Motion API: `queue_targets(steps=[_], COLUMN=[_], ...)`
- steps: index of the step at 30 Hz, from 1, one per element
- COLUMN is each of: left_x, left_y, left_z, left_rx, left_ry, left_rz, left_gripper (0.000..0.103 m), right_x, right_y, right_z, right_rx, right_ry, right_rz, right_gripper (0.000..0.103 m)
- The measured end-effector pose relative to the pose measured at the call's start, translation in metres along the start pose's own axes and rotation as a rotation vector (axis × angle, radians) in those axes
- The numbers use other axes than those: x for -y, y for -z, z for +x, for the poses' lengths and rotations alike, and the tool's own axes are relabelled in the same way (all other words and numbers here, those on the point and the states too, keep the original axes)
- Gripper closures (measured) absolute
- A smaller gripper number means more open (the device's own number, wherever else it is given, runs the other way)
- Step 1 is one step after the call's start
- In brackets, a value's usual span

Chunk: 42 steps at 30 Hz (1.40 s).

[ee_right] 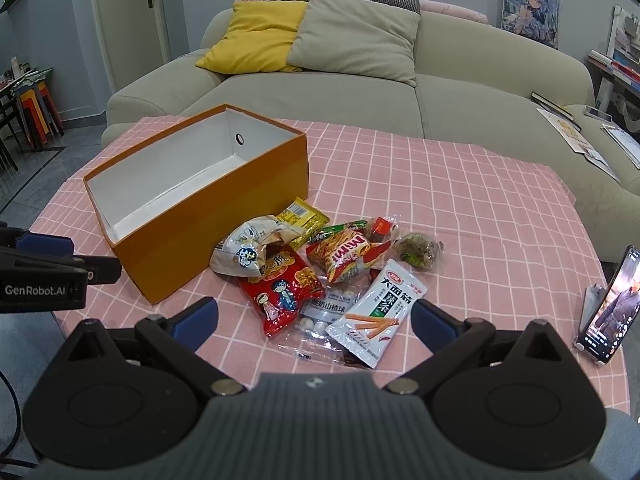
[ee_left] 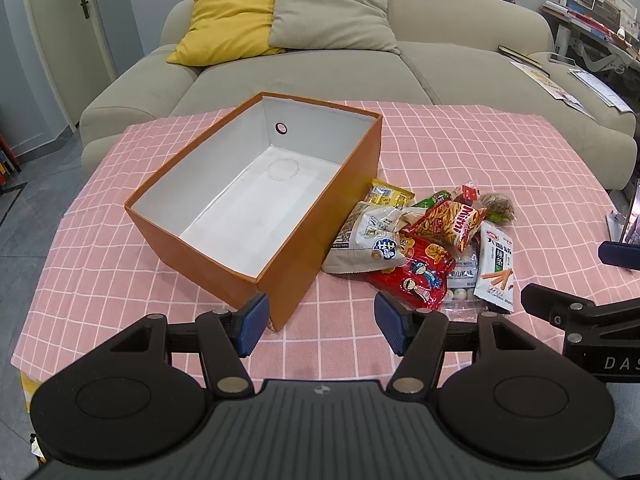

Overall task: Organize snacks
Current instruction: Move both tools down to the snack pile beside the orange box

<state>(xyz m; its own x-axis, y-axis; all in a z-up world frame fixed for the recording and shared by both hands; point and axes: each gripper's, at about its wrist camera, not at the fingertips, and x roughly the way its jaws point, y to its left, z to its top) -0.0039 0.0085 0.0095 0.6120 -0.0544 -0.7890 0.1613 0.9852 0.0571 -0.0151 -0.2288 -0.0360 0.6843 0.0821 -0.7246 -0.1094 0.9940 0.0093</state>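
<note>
**Sorting snacks: one box, one pile**

Left wrist: one orange box point(ee_left: 224, 216), empty; snack pile point(ee_left: 424, 240) beside it; left gripper point(ee_left: 320, 326) spread wide, holding nothing.

Right wrist: one phone point(ee_right: 610, 304); right gripper point(ee_right: 314, 320) wide apart, empty, before the pile.

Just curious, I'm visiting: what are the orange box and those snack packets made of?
The orange box looks like matte cardboard: thin stiff walls, white lining, a punched hole. The snack packets look like glossy plastic film: they crinkle and catch the light, and one is transparent.
</note>
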Motion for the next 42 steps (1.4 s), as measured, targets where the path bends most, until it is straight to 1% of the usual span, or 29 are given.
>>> queue_targets(steps=[3, 5, 9, 13, 14, 19, 34, 42], left_x=[0.000, 0.003, 0.012, 0.026, 0.030, 0.044, 0.058, 0.061], left_y=[0.000, -0.003, -0.007, -0.011, -0.012, -0.014, -0.026, -0.026], left_z=[0.000, 0.001, 0.004, 0.016, 0.019, 0.038, 0.088, 0.118], left_rx=[0.003, 0.010, 0.016, 0.002, -0.003, -0.024, -0.106, -0.171], left_ry=[0.007, 0.029, 0.101, 0.169, 0.178, 0.203, 0.178, 0.187], left_rz=[0.001, 0.001, 0.016, 0.034, 0.041, 0.054, 0.057, 0.030], left_gripper=[0.032, 0.032, 0.032, 0.032, 0.032, 0.032, 0.032, 0.031], right_x=[0.000, 0.002, 0.011, 0.021, 0.024, 0.034, 0.049, 0.057], right_y=[0.000, 0.001, 0.006, 0.011, 0.012, 0.015, 0.009, 0.007], right_z=[0.001, 0.005, 0.016, 0.031, 0.035, 0.054, 0.106, 0.136], right_rx=[-0.001, -0.007, -0.027, -0.051, -0.058, -0.087, -0.169, -0.226], right_ry=[-0.001, -0.002, 0.003, 0.021, 0.024, 0.038, 0.033, 0.035], right_rz=[-0.001, 0.000, 0.008, 0.004, 0.005, 0.007, 0.038, 0.063], right_gripper=[0.004, 0.004, 0.004, 0.006, 0.008, 0.008, 0.008, 0.008])
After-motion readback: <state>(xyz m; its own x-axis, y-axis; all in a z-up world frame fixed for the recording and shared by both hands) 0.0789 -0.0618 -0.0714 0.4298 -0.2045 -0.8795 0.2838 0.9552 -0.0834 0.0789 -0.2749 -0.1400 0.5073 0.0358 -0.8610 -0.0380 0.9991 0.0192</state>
